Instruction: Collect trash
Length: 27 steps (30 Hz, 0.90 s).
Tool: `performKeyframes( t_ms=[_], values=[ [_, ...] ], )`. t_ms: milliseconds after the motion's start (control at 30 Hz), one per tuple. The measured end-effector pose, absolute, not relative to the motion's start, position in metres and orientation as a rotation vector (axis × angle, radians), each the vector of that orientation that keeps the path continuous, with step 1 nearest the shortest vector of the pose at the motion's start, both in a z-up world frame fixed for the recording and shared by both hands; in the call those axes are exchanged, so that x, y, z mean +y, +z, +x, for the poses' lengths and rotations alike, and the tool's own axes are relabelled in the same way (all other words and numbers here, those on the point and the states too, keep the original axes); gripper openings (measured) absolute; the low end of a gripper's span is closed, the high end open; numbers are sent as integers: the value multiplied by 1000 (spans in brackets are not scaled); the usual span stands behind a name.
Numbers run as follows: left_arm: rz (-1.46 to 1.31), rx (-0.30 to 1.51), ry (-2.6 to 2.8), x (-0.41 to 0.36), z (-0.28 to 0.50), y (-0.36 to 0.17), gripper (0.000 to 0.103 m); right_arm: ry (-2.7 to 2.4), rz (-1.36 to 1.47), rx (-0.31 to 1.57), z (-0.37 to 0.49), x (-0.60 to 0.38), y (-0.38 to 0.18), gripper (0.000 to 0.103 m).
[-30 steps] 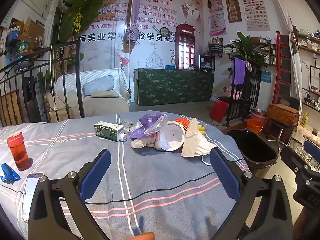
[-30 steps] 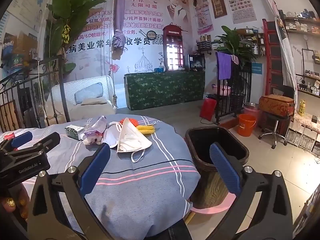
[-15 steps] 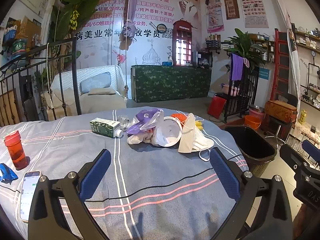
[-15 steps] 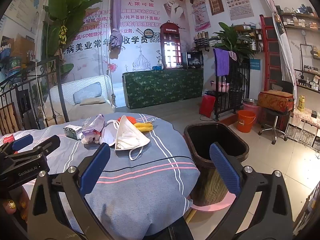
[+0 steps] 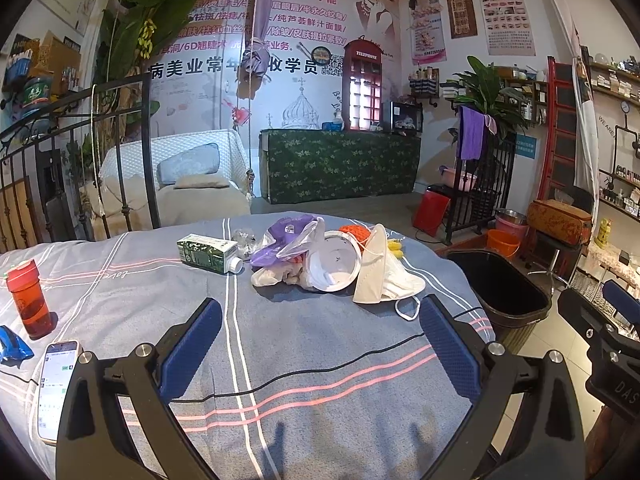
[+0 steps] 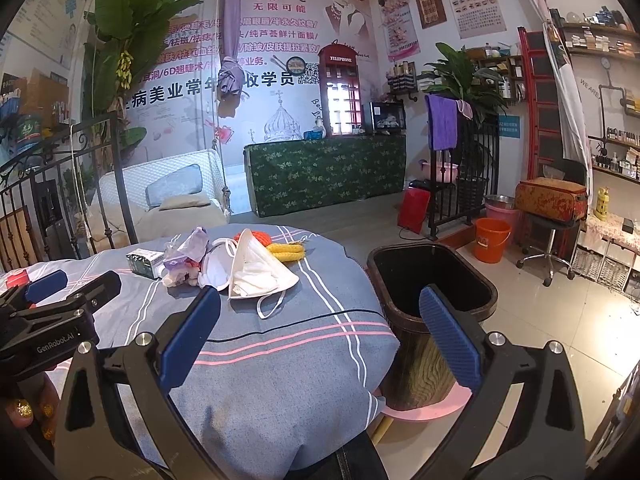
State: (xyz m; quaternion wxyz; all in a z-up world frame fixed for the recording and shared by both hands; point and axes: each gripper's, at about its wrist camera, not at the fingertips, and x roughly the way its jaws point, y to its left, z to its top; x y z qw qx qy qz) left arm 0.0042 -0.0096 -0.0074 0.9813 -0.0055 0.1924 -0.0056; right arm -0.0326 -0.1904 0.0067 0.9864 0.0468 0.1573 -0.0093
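Note:
A heap of trash lies on the round table's grey striped cloth (image 5: pixel 304 360): a green carton (image 5: pixel 208 253), a purple bag (image 5: pixel 280 236), a white paper bowl (image 5: pixel 334 266) and a white face mask (image 5: pixel 380 276). The mask (image 6: pixel 256 272) and carton (image 6: pixel 144 263) also show in the right wrist view. A dark bin (image 5: pixel 498 284) stands on the floor right of the table, also seen in the right wrist view (image 6: pixel 432 276). My left gripper (image 5: pixel 320 348) is open and empty, short of the heap. My right gripper (image 6: pixel 320 340) is open and empty over the table's right edge.
A red bottle (image 5: pixel 30 300), a phone (image 5: pixel 56 388) and a blue wrapper (image 5: pixel 12 348) lie at the table's left. A yellow crochet piece (image 6: pixel 286 251) lies behind the mask. A black cable (image 5: pixel 320 368) crosses the cloth. An orange bucket (image 6: pixel 492 240) stands beyond the bin.
Both grippers have risen a little and edged forward, so the trash heap sits slightly lower and nearer in each view. Both stay open.

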Motion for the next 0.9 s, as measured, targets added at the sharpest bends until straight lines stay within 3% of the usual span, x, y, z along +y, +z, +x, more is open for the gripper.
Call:
performKeyframes(
  t_ms=[900],
  values=[
    [-8, 392, -19, -15, 4, -10, 98, -21, 107, 322, -33, -193, 6, 98]
  ],
)
